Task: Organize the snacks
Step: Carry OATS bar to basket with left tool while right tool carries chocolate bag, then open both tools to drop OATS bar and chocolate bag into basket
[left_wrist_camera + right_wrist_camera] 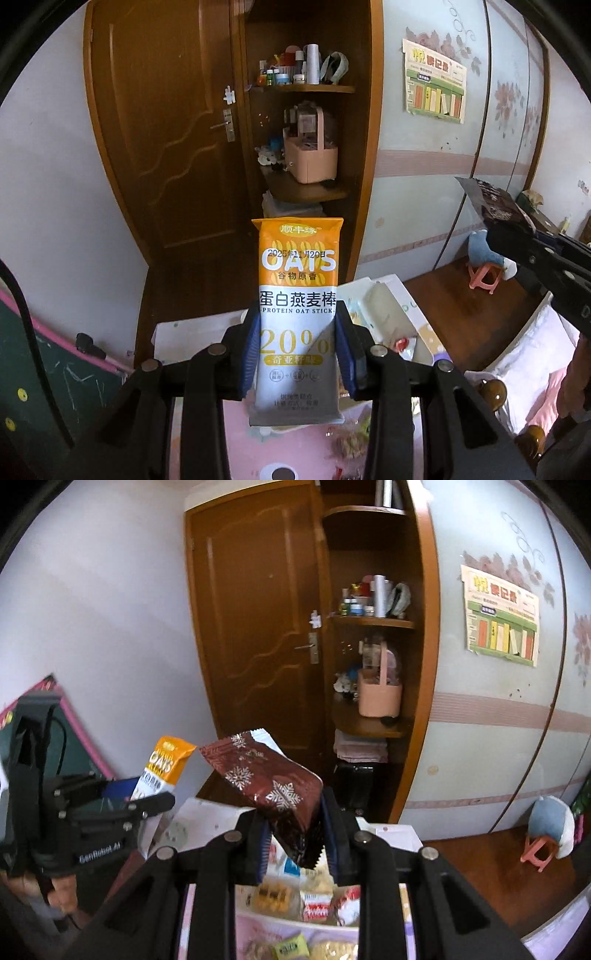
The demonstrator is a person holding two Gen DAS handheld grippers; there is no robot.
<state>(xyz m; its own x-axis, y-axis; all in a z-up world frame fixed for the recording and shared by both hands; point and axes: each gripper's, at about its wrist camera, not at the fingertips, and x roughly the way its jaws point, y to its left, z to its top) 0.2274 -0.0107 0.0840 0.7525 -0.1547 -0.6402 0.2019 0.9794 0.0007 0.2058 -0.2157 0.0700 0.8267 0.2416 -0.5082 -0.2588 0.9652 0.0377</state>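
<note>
Holding: left gripper (297,363) clamped on oat stick (297,295), upright; right gripper (293,836) clamped on maroon snowflake pouch (271,781), tilted left.
Position: I have both packets lifted above the snack pile (295,897).
Next: I'd sort one at a time, keep pads pinching low, release only once the packet rests.
Labels: "OATS", "PROTEIN OAT STICK", "20%"; date probably 2025; "GenRobot.AI" on left gripper.
Destination: can't tell.

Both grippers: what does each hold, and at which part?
Left gripper holds the oat bar by its lower half; right gripper holds the brown snowflake packet near its lower end.
</note>
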